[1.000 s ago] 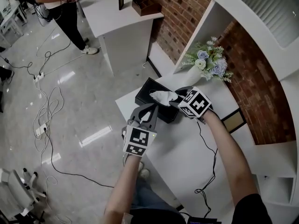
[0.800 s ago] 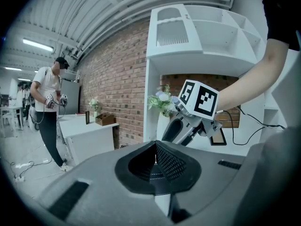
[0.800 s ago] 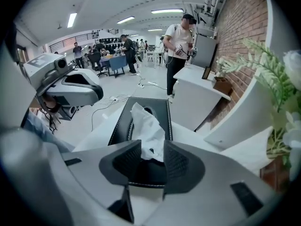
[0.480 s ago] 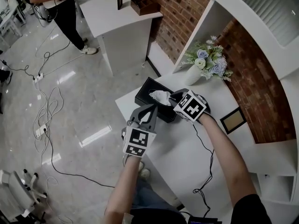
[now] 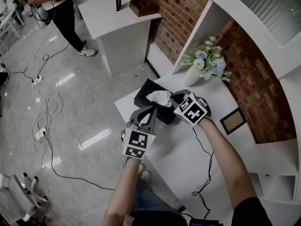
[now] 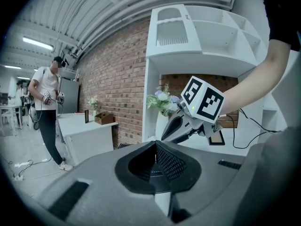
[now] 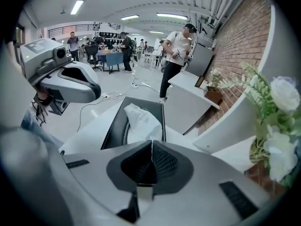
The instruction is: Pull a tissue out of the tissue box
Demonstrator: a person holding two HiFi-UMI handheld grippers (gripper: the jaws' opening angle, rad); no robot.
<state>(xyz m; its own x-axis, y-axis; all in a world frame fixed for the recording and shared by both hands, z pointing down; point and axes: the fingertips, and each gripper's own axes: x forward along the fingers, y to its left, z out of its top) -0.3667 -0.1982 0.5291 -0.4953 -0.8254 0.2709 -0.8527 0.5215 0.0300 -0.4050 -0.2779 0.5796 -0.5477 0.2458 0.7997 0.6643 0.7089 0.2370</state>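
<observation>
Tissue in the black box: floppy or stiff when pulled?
Likely floppy and very light: the tissue stands crumpled, in soft folds. Thin, so it may tear if jerked. The tissue box looks rigid, but might drag along.

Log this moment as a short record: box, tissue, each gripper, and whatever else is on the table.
tissue box: black, slot up, by a corner of the white table
tissue: white, sticking up out of the slot
right gripper: jaws shut on the tissue's upper edge, as far as its view shows
left gripper: jaws shut, nothing between them; tip at the box's near side, contact unclear
also on table: vase of flowers, picture frame, cable
</observation>
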